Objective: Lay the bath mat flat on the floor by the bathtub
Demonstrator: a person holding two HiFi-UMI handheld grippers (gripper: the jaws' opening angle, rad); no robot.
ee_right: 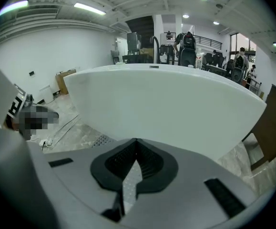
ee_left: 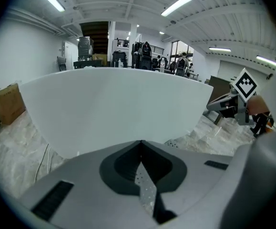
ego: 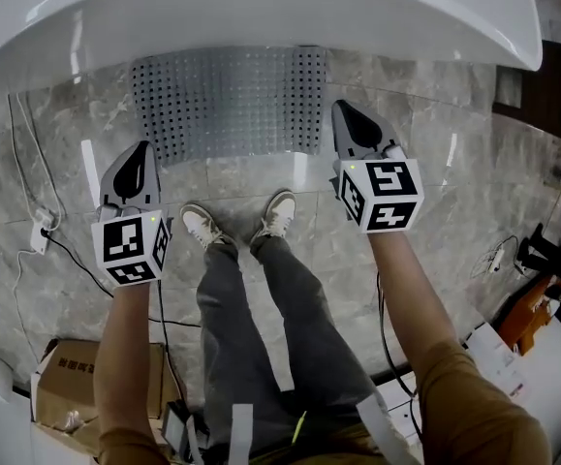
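1. Left gripper and right gripper: both claws clenched, empty, hovering just short of the bathtub.
2. Bath mat lies flat on the floor at the bathtub's foot.
3. Looks thin, floppy, light; if lifted, pinch the corners farthest from the bathtub.
4. Head view shows the whole mat; gripper views show mostly the bathtub's wall.

Head view down — other two facing bathtub

Bath mat: far edge hidden under the bathtub overhang; in both gripper views, only dotted slivers past the claw bodies.
Bathtub: cut off at the head view's top and left edges.
Cardboard box: partly behind the left forearm.
Distant figures: too small to tell.
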